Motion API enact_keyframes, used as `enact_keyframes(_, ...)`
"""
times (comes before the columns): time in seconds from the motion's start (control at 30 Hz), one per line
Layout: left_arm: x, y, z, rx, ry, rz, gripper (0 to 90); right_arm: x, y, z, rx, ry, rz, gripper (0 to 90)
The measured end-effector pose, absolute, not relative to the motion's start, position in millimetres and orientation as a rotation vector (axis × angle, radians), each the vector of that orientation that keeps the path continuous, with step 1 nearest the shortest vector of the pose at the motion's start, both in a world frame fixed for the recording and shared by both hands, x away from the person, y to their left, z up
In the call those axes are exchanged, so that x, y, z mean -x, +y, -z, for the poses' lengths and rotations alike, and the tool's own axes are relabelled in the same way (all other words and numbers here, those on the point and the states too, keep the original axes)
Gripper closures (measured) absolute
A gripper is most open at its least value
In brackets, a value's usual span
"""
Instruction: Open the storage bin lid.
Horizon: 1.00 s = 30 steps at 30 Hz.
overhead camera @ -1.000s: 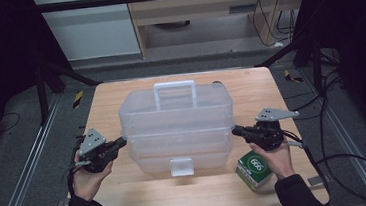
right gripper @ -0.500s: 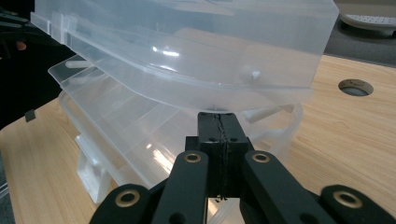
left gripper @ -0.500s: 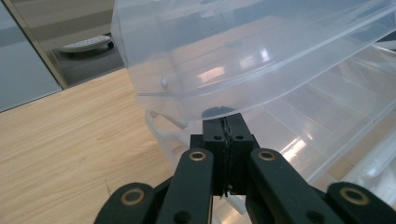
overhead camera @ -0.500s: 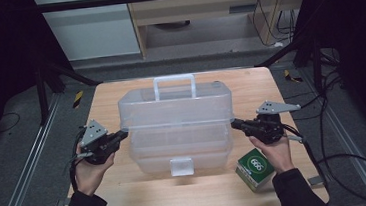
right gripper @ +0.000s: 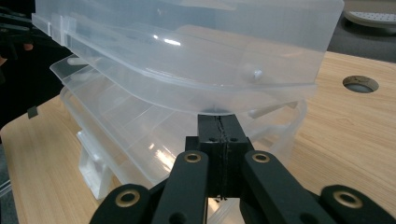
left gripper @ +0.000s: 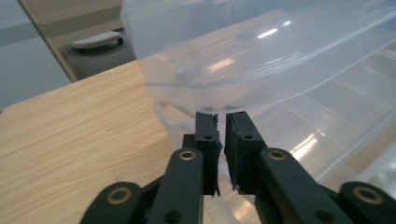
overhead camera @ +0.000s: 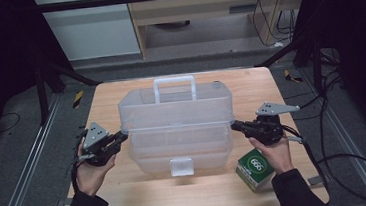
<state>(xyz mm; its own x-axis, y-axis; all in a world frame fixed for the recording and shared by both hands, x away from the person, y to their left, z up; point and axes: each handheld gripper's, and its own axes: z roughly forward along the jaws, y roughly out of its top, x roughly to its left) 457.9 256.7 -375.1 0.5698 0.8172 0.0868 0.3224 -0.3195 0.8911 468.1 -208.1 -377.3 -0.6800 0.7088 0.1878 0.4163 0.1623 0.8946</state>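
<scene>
Sitting mid-table, the box (overhead camera: pixel 177 128) is clear, frosted plastic with rounded corners, a hooped white handle (overhead camera: pixel 174 87) on top and a square white latch (overhead camera: pixel 182 166) low on its near face. It stands in tiers: a domed lid (right gripper: pixel 187 42) is raised off a shallow divided tray (right gripper: pixel 140 116), whose ribbed compartments show through the glossy walls, and a deeper base lies under that. The table (overhead camera: pixel 129 198) is pale wood with a fine grain and a round cable hole (right gripper: pixel 360 84) near its far edge. A small green and white carton (overhead camera: pixel 255 169) lies on the table just beside the box's near right corner.

The left gripper (overhead camera: pixel 120 137) points at the box's left end, under the lid's overhang. In the left gripper view its black jaws stand a narrow slit apart, having just been opening; their tips sit at the lid's lower edge (left gripper: pixel 219 100), and whether they still touch it cannot be told. Nothing is clearly pinched between them.

The right gripper (overhead camera: pixel 234 125) meets the box's right end. In the right gripper view its jaws are pressed flat together, tips up against the underside of the lid's curved rim (right gripper: pixel 217 111), with nothing visible between the pads. Each gripper carries a grey three-cornered plate on top.
</scene>
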Motion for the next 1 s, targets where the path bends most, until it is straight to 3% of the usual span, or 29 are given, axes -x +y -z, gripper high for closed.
enact_keyframes(0.2,-459.9,257.1,377.8,-1.875,0.923,-0.731,67.9,-467.9,-207.8,376.9,-1.085,2.168,-1.519,90.0)
enact_keyframes(0.33,-461.1,256.2,378.1,-1.869,0.922,-0.738,63.7,-467.9,-207.7,377.0,-1.08,2.172,-1.513,90.0)
enact_keyframes(0.53,-465.5,251.2,375.3,-1.866,0.888,-0.763,58.6,-468.1,-207.6,376.8,-1.081,2.171,-1.514,90.0)
enact_keyframes(1.0,-475.5,248.4,376.8,-1.866,0.877,-0.802,56.0,-468.2,-207.5,377.1,-1.077,2.172,-1.516,90.0)
